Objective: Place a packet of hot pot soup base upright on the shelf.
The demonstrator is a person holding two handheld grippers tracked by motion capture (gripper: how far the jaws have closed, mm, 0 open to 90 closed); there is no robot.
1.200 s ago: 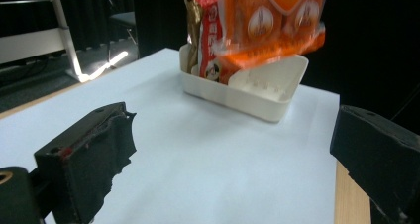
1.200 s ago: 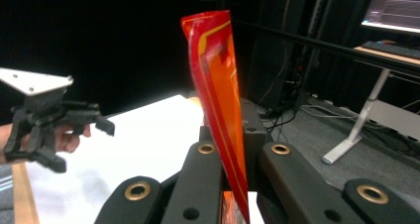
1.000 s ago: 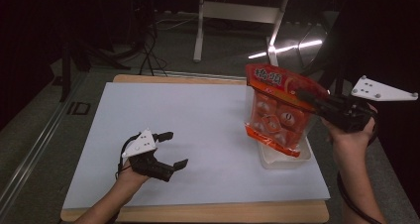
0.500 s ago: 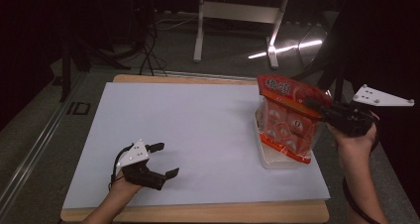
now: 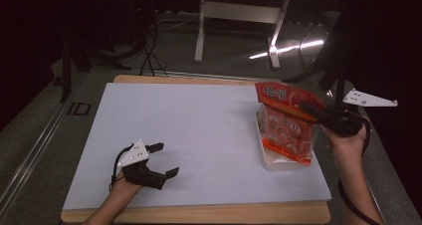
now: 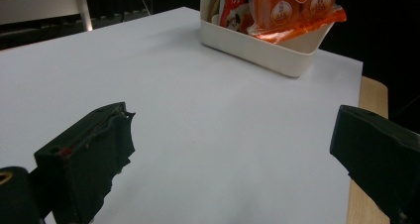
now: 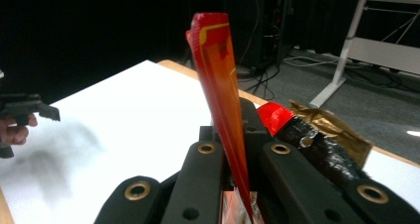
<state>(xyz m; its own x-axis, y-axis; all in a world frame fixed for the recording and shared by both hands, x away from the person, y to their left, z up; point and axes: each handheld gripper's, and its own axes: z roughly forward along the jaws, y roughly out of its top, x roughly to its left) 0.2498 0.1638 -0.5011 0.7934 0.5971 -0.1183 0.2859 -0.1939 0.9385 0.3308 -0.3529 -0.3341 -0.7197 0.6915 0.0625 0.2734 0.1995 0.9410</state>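
The bag (image 5: 286, 123) is a glossy red-and-orange plastic pouch, flat and crinkly, with smaller orange packs showing through its clear front. It stands upright with its bottom in a shallow cream bin (image 5: 271, 161), a smooth rounded plastic tray near the desk's right edge, toward the front. The right claw (image 5: 311, 109) is pinched tight on the bag's upper right edge; in the right gripper view the thin sealed rim (image 7: 218, 80) rises straight up out of the closed black jaws, seen edge-on. Beside that claw in the same view lies a dark packet with a red end and a crumpled gold foil wrapper (image 7: 329, 127).

The desk (image 5: 199, 120) carries a matte white sheet over a wooden top, whose pale rim shows at the front and back edges. The left claw (image 5: 164, 160) hovers low near the front left corner, well apart from the bin, its two black jaws spread wide with nothing between them.

The whole middle of the sheet between the left claw and the bin is bare. The bin sits close to the right edge, with little margin there.
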